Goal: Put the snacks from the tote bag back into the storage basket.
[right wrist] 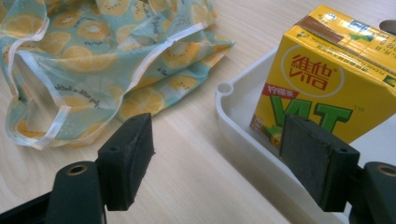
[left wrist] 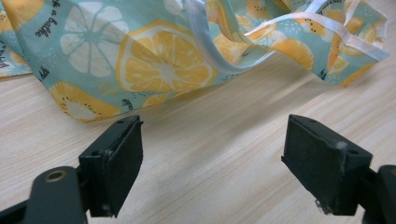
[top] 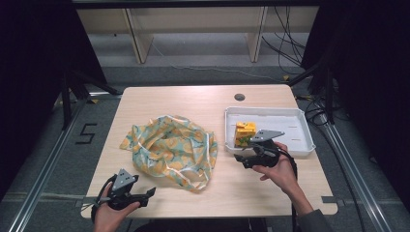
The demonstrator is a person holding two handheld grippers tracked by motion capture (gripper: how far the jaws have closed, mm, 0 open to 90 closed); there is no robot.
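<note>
A yellow drink carton [top: 244, 133] stands upright in the left end of a white tray [top: 290, 112]. My right gripper [top: 239, 158] hovers just in front of the tray's near left corner, jaws wide apart and nothing pressed between them. In the right gripper view the carton [right wrist: 327, 79] rises just beyond the right jaw, and the tray's rim [right wrist: 233, 112] runs between the jaws of the gripper [right wrist: 217, 158]. A cloth bag with a lemon print [top: 167, 147] lies crumpled mid-table. My left gripper [top: 152, 192] rests open near the front left edge, aimed at the bag [left wrist: 154, 56] from a short distance [left wrist: 212, 161].
The wooden table [top: 193, 101] has a round cable hole [top: 239, 96] at the back. Cables lie on the floor at the right, and shelf legs stand beyond the far edge. The bag's white-trimmed mouth [right wrist: 32, 88] faces the right gripper.
</note>
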